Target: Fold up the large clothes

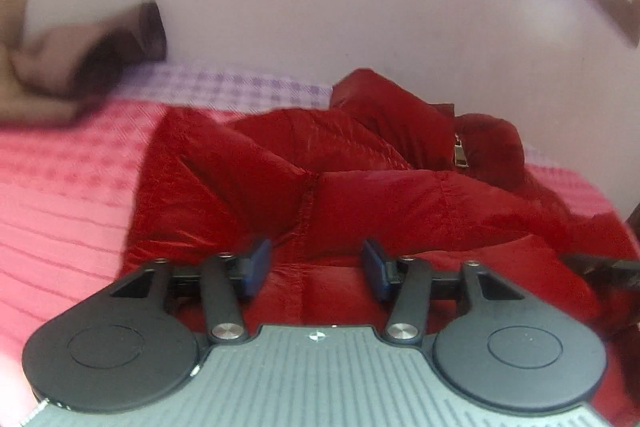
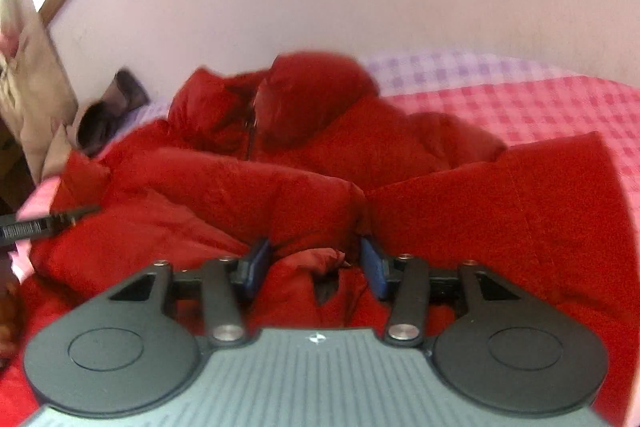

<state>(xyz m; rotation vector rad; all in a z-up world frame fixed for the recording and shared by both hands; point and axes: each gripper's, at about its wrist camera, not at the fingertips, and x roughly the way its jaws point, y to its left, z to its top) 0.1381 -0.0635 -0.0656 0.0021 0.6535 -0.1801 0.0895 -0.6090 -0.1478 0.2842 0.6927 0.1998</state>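
Your left tongs (image 1: pixel 316 269) hang low over the near edge of the red padded jacket (image 1: pixel 360 195), pads (image 1: pixel 256 265) standing partly apart with only smooth red fabric and a stitched seam showing in the gap; nothing is pinched. To the left of the jacket lies bare pink checked bedspread (image 1: pixel 60 195), and a brown bundle (image 1: pixel 80 67) sits far left against the wall. The jacket spreads across the bed in front of you, its collar and zip pull (image 1: pixel 460 153) at the far side. Your right tongs (image 2: pixel 316 267) stand about as wide, with a rumpled fold of the jacket rising between the pads (image 2: pixel 258 265) but not squeezed. More pink bedspread shows far right.
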